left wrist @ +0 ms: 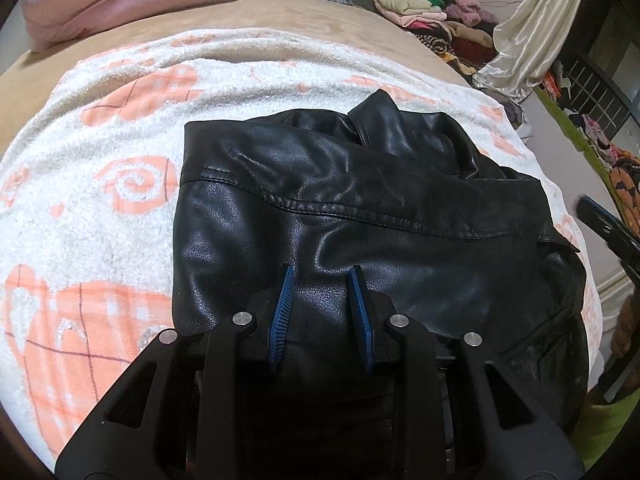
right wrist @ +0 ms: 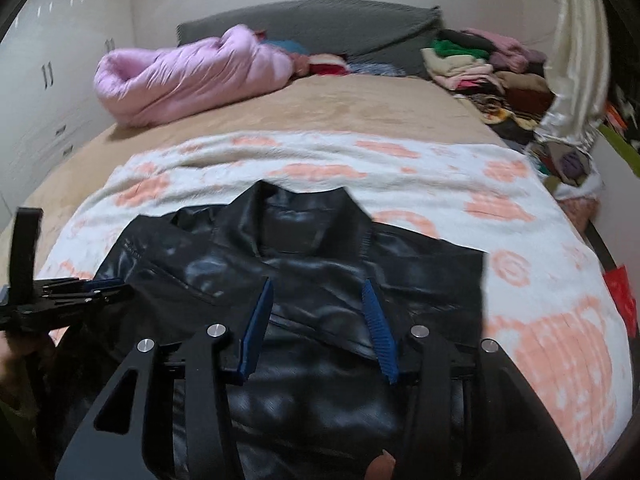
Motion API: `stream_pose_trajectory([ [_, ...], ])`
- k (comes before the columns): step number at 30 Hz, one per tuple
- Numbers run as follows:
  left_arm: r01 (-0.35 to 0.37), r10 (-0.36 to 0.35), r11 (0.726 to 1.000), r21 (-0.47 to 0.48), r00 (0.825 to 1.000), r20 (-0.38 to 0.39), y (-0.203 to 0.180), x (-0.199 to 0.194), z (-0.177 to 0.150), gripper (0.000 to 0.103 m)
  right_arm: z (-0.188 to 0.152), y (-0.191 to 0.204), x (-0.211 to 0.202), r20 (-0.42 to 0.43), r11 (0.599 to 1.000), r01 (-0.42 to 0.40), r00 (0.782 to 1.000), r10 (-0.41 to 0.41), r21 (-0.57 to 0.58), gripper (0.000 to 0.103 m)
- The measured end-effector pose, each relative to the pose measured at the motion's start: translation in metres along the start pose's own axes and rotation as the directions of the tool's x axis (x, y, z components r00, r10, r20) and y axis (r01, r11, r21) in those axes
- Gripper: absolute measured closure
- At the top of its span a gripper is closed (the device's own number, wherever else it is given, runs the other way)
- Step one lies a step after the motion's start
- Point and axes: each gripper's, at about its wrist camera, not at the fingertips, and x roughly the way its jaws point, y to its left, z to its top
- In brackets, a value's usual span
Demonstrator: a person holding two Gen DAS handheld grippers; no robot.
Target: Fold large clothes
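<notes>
Jacket: black leather jacket [left wrist: 360,208], partly folded, collar toward the headboard, lying on the white-and-orange blanket [left wrist: 100,168].
Bed: tan sheet [right wrist: 320,108] under the blanket; a rolled pink quilt [right wrist: 188,76] and a heap of folded clothes [right wrist: 488,68] lie at its far end.
Left gripper [left wrist: 322,276]: jaws narrow, over the jacket's near part; whether they pinch leather cannot be told.
Right gripper [right wrist: 320,292]: jaws moderately apart, above the jacket front, nothing clamped.
</notes>
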Motion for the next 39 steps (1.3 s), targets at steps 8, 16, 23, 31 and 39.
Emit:
stream_pose_trajectory([
  [8,0.005,-0.005,1.000,0.001,1.000,0.001,-0.001,0.001,0.000,0.083,-0.015,0.005,0.077,-0.213,0.999,0.029,0.976,-0.033,-0.025,0.058],
  [16,0.012,-0.012,1.000,0.000,1.000,0.004,-0.002,-0.001,0.000,0.082,-0.026,-0.001,0.084,-0.217,1.000,0.000,0.976,0.001,0.001,0.058],
  [23,0.070,-0.073,0.997,0.043,0.995,0.066,-0.021,-0.036,0.002,0.070,-0.028,-0.027,-0.001,-0.034,0.994,-0.021,0.999,0.025,0.105,0.049],
  [31,0.093,-0.087,0.986,0.140,0.995,-0.048,-0.060,-0.013,-0.029,0.063,-0.056,-0.036,-0.025,-0.031,0.997,0.007,1.000,-0.005,0.081,0.049],
  [39,0.065,-0.055,0.986,0.156,0.996,-0.065,-0.057,0.005,-0.035,0.063,-0.065,-0.011,-0.013,-0.065,1.000,-0.017,0.998,0.016,-0.001,0.049],
])
